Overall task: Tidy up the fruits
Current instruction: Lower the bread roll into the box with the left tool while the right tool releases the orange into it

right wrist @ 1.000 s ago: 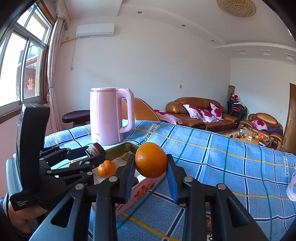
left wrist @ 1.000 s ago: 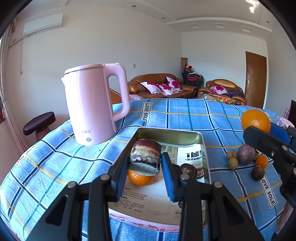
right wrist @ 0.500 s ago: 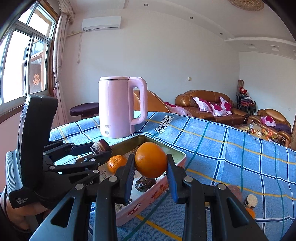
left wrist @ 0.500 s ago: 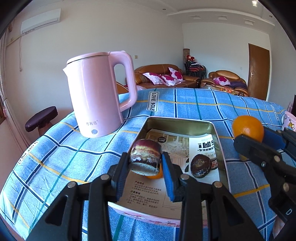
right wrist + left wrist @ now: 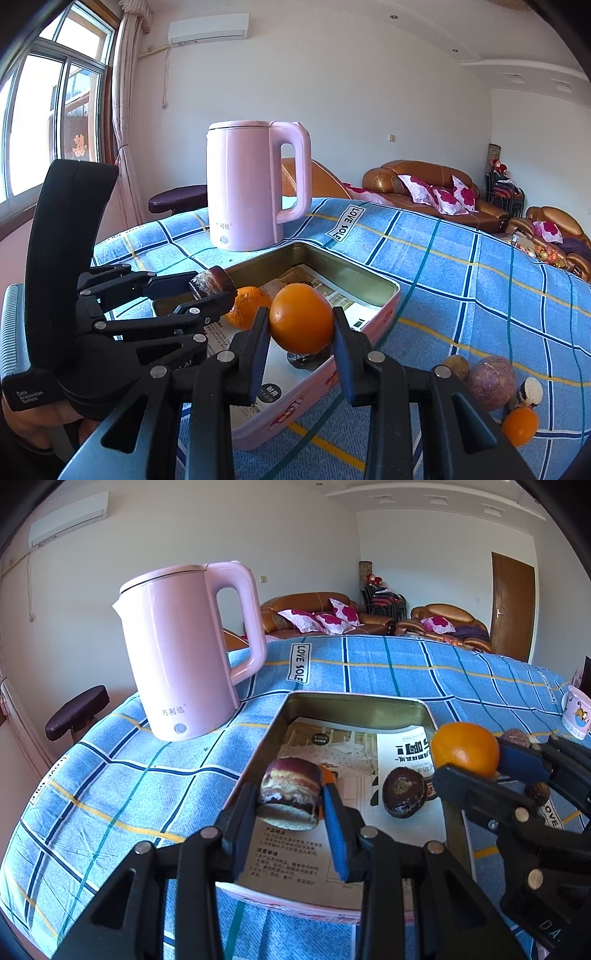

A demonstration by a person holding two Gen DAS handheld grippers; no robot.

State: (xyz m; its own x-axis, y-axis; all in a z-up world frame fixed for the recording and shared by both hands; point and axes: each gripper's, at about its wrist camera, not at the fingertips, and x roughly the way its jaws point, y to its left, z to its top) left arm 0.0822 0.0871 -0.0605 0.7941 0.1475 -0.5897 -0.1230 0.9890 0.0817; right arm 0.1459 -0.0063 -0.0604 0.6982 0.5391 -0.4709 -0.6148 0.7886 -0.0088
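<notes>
My left gripper (image 5: 290, 801) is shut on a dark purple fruit piece (image 5: 290, 788) with a pale cut face, held over the near left part of the paper-lined metal tray (image 5: 354, 701). My right gripper (image 5: 301, 321) is shut on a large orange (image 5: 301, 317), held above the tray's (image 5: 369, 275) near right corner. In the left wrist view that orange (image 5: 464, 749) hangs at the tray's right rim. A small orange (image 5: 247, 306) and a dark round fruit (image 5: 403, 792) lie in the tray.
A pink kettle (image 5: 184, 653) stands on the blue checked cloth left of the tray. Right of the tray lie a purple round fruit (image 5: 489, 382), a small orange (image 5: 520, 424) and two smaller fruits. A patterned cup (image 5: 576, 716) sits far right.
The right gripper has carried the orange leftward and down, from beside the tray to over its right rim. The left gripper has tilted slightly and still holds the purple fruit over the tray.
</notes>
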